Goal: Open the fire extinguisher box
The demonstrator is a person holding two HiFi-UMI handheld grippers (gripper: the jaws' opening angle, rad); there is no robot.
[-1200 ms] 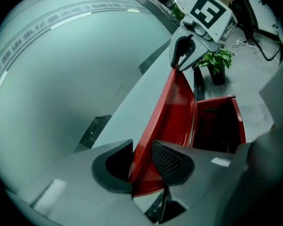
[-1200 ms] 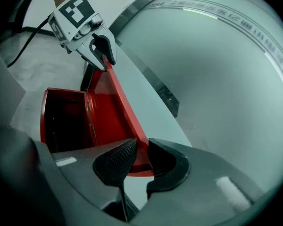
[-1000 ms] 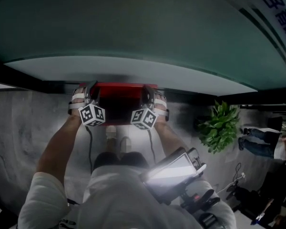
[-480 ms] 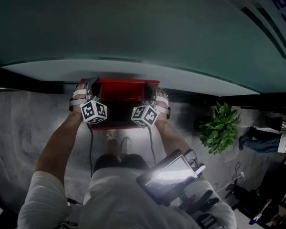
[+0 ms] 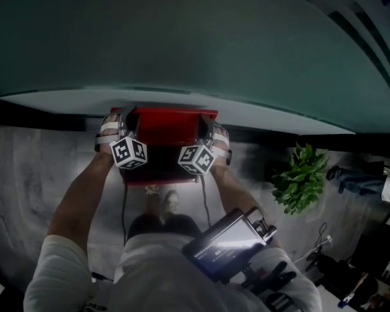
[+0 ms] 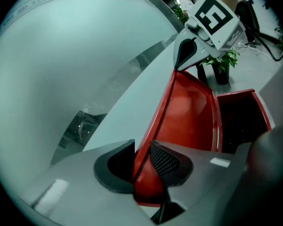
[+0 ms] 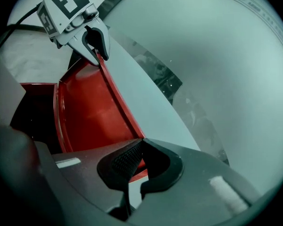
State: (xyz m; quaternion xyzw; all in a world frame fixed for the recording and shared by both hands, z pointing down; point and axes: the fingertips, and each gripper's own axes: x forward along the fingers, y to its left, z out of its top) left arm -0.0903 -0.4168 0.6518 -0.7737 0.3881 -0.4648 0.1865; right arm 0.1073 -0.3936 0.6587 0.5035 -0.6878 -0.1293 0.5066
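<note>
The red lid [image 5: 164,125] of the fire extinguisher box is swung up against the glass wall [image 5: 182,44]. My left gripper [image 5: 125,118] is at the lid's left edge and my right gripper [image 5: 205,123] at its right edge. In the left gripper view the jaws [image 6: 141,150] are closing, with the lid's edge [image 6: 188,112] pressed between the pads. In the right gripper view the jaws [image 7: 142,142] meet at their tips on the lid's edge [image 7: 92,112]. The box's dark inside [image 6: 240,121] shows below the lid.
The glass wall curves close behind the lid. A potted plant [image 5: 298,177] stands on the grey floor to the right, with a person [image 5: 377,184] beyond it. A screen device [image 5: 224,242] hangs at my chest. My shoes [image 5: 162,197] stand just in front of the box.
Both grippers have risen a little with the lid, which now stands taller against the glass. The plant and the person have slid right in the view.
</note>
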